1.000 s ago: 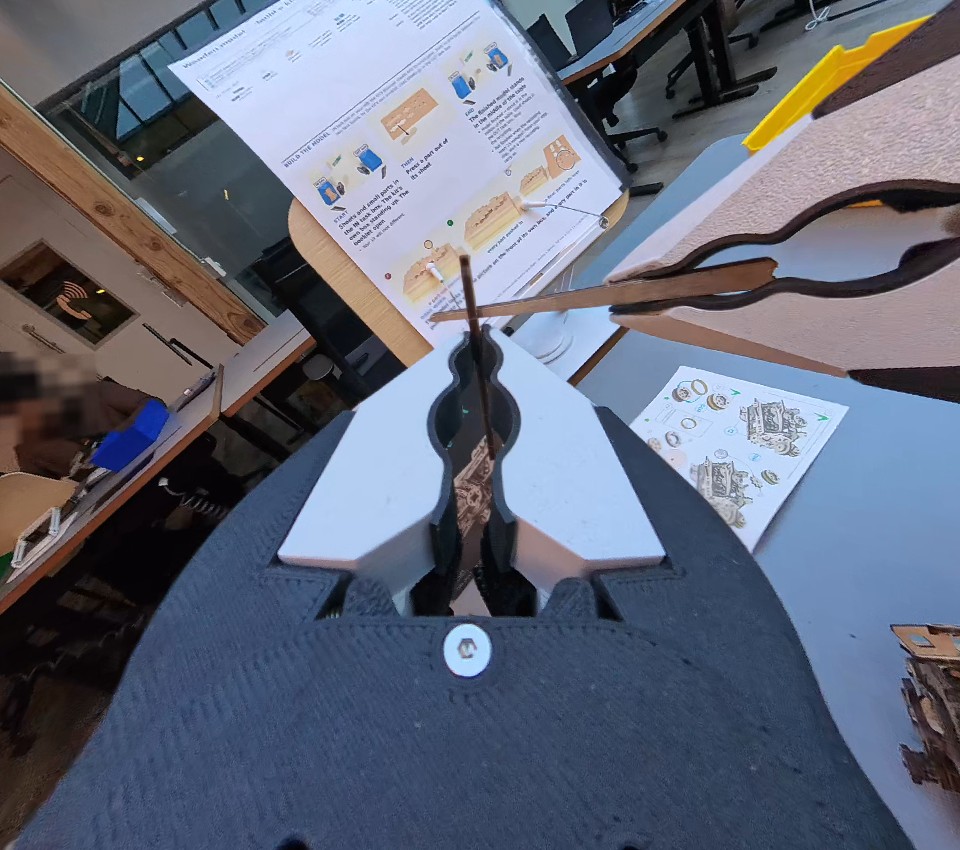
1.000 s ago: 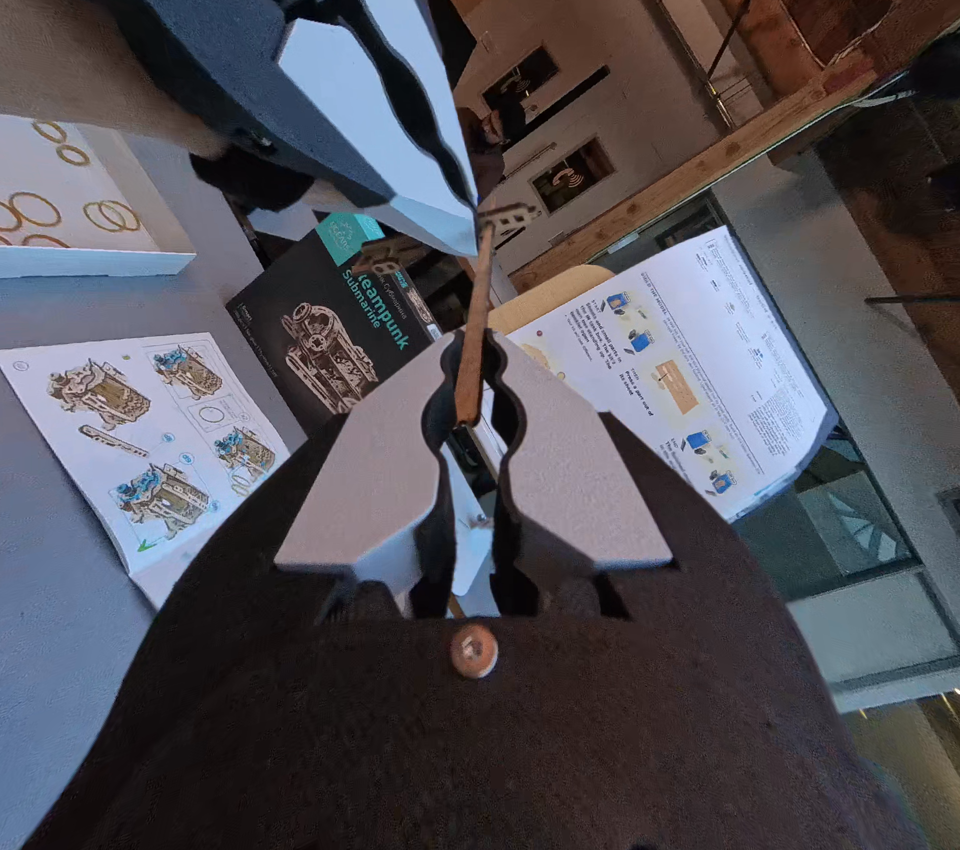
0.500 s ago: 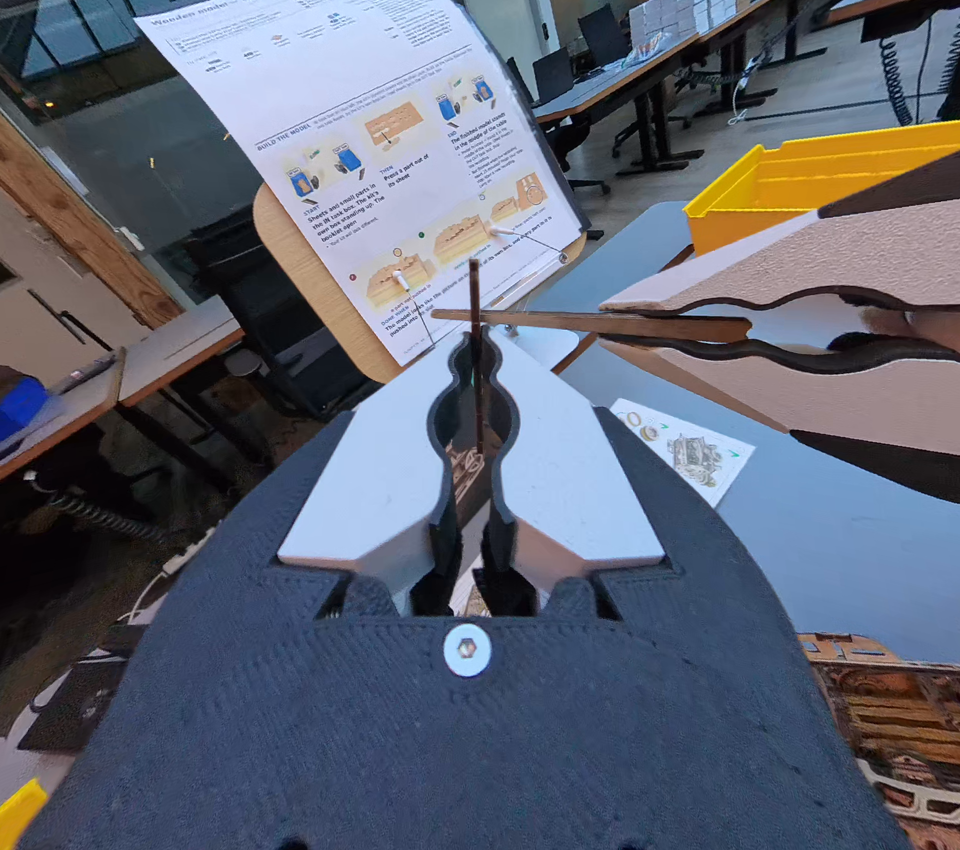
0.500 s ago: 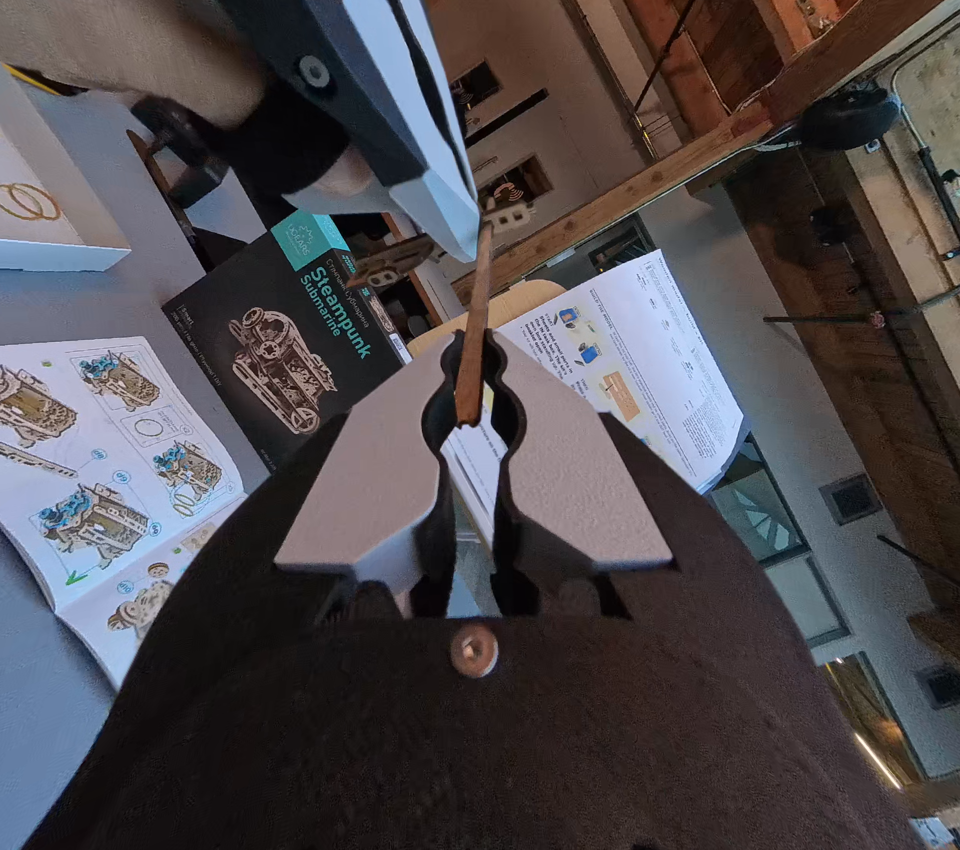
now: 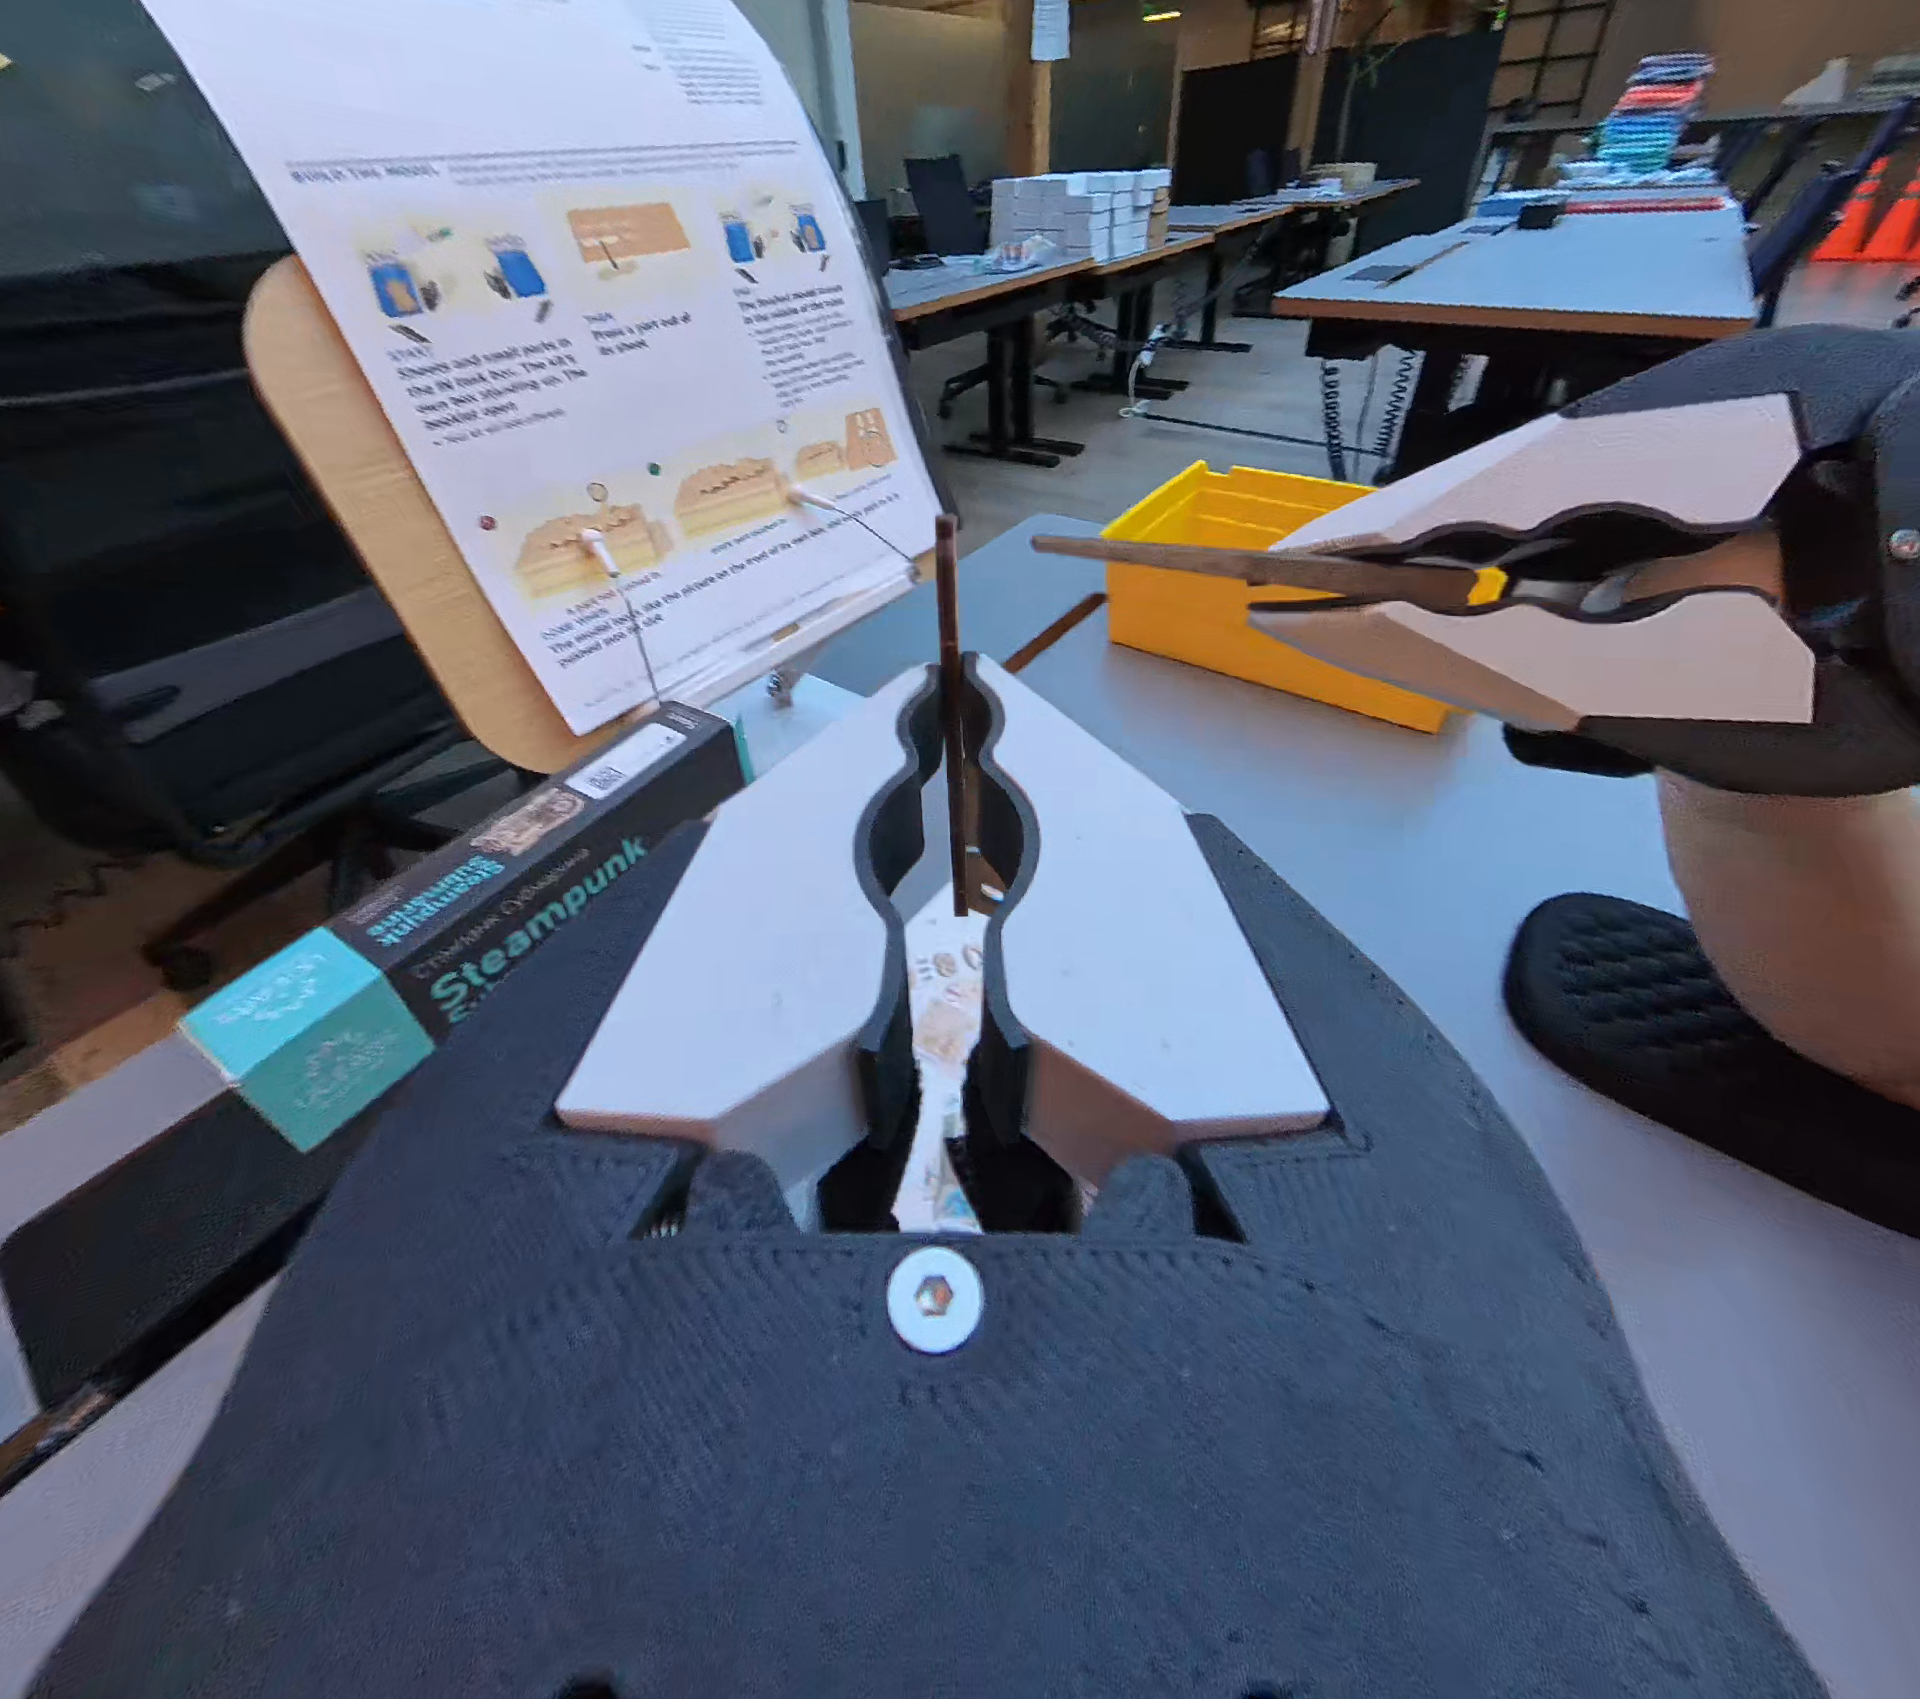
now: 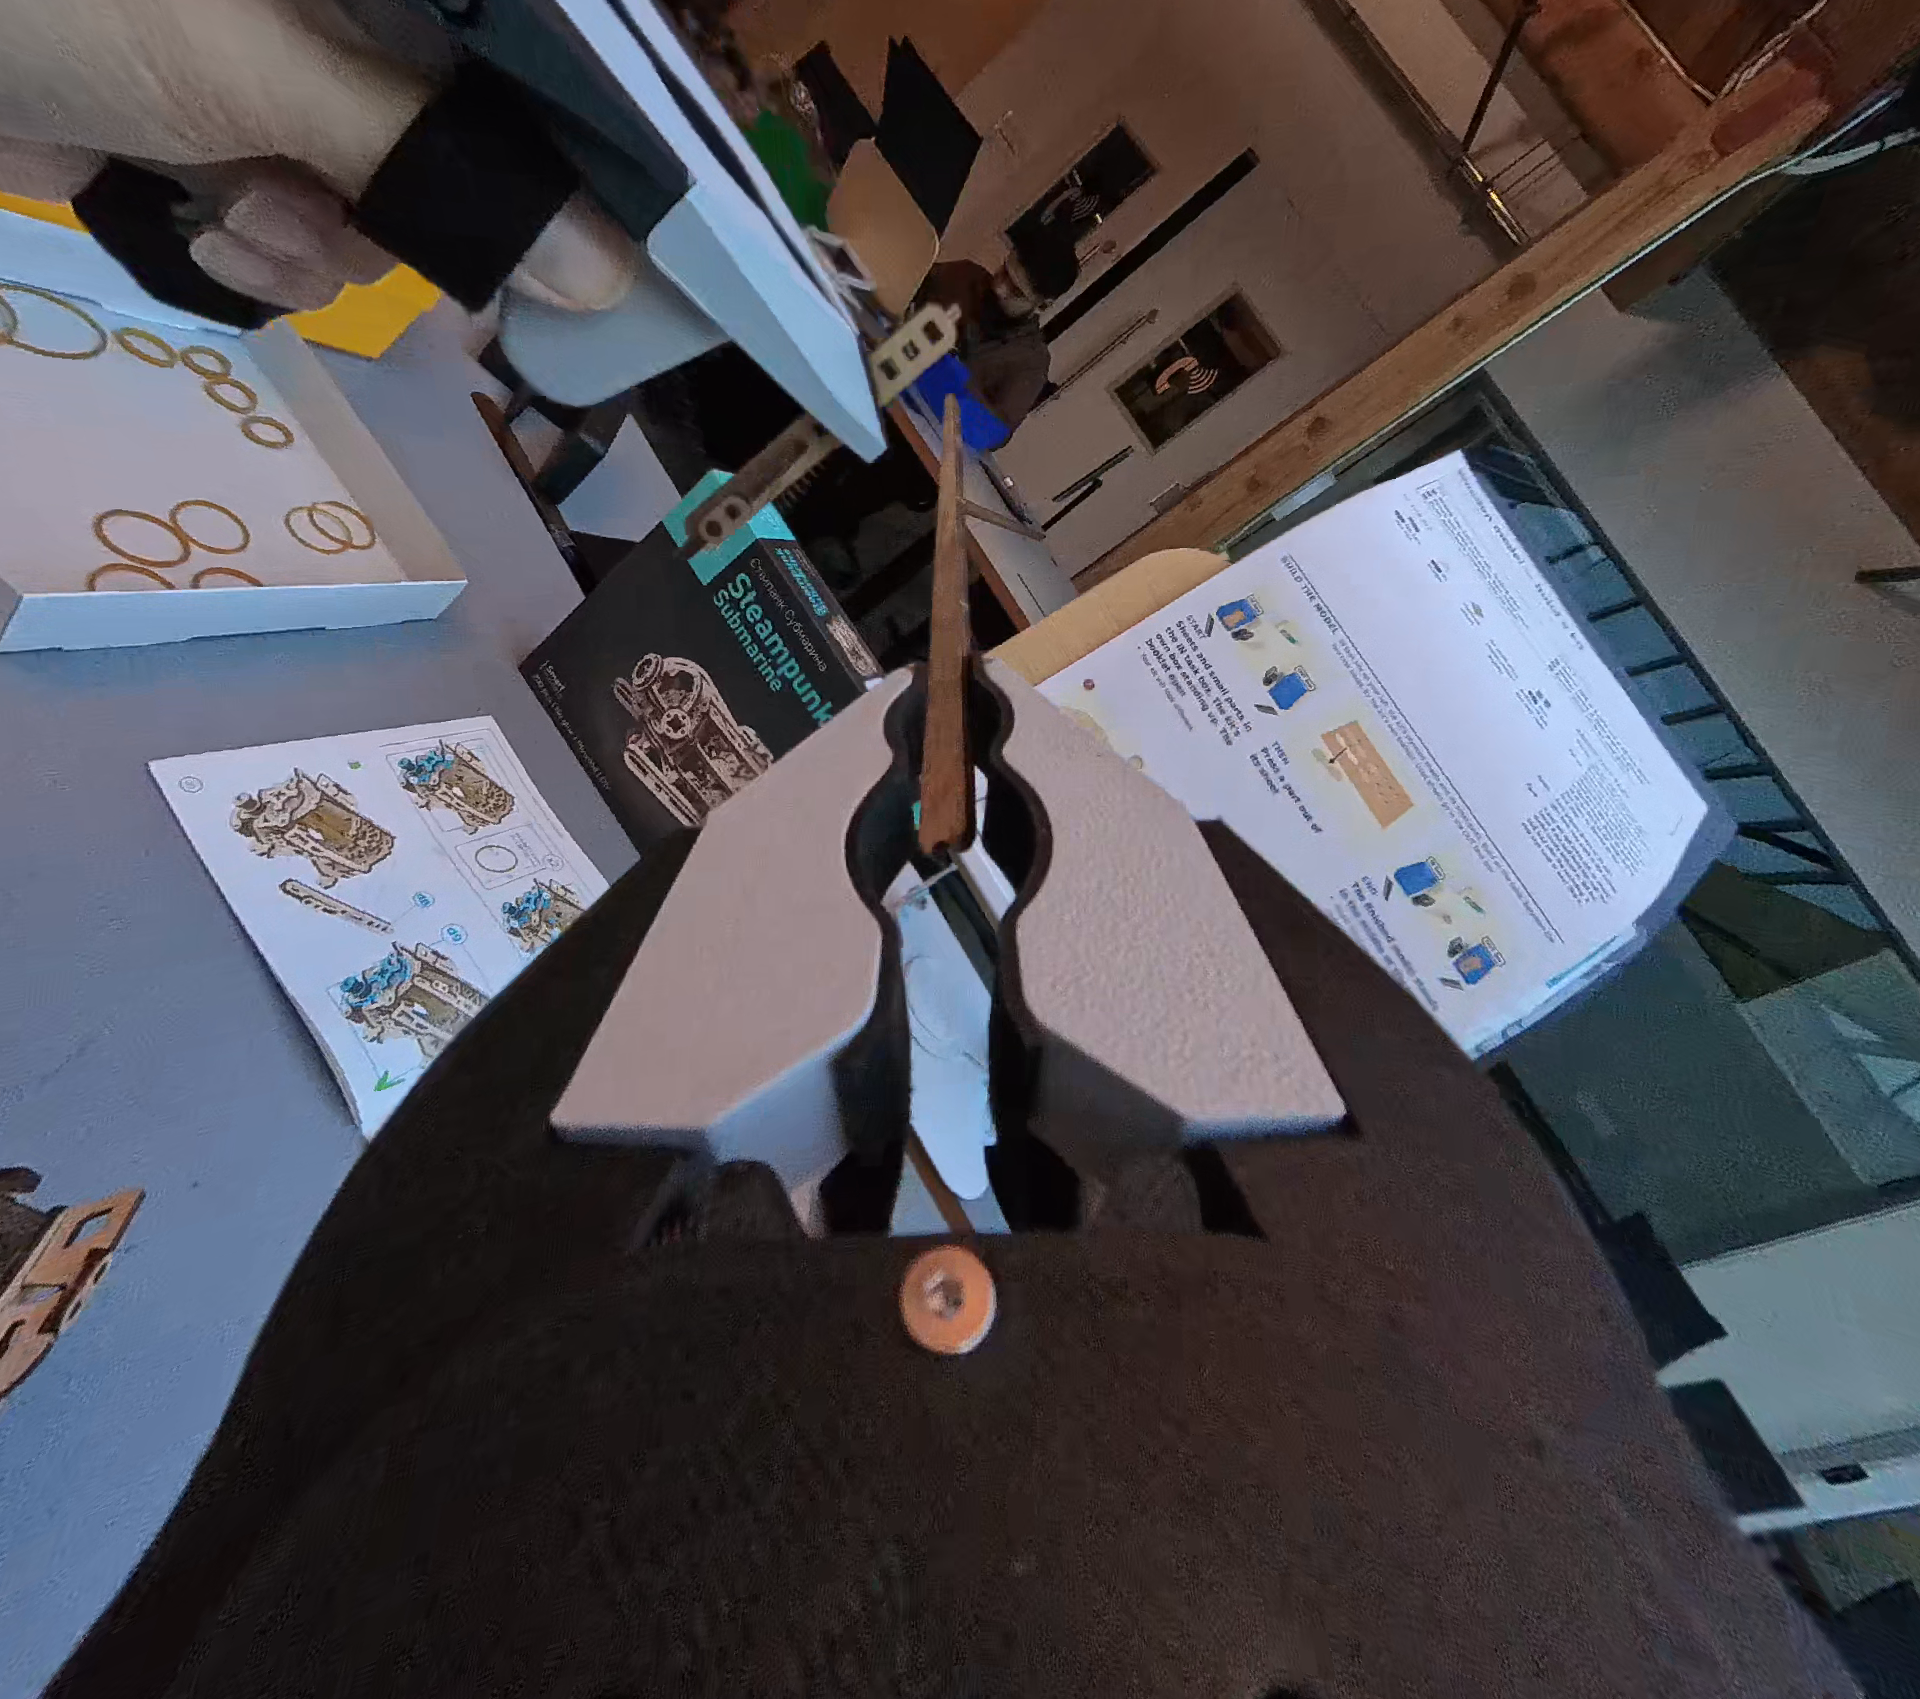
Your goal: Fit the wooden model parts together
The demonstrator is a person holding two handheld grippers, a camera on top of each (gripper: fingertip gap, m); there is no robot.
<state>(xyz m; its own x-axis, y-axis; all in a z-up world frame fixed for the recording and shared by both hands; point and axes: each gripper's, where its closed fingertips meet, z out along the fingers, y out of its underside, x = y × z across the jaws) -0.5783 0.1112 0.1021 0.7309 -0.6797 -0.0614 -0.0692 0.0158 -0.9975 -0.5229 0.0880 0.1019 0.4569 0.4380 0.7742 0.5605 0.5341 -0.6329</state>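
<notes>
- Two grippers up over the grey table, each clamped on a thin wooden part.
- Left wrist view only: yellow bin at the far right of the table; nothing can be made out inside it. A black padded rest lies under a forearm, near right.
- Right wrist view only: white tray at left holding loose wooden rings; an open picture booklet flat on the table; a partly built wooden model at the near left edge.
- Both views: dark kit box and a printed instruction sheet propped on a stand.
- Left gripper: fingers shut on a dark flat wooden piece, edge-on, standing up past the tips.
- Right gripper: fingers shut on a tapered wooden stick, which juts forward past the tips.
- Stick point lies just beside the flat piece's top, to its right; contact unclear.
</notes>
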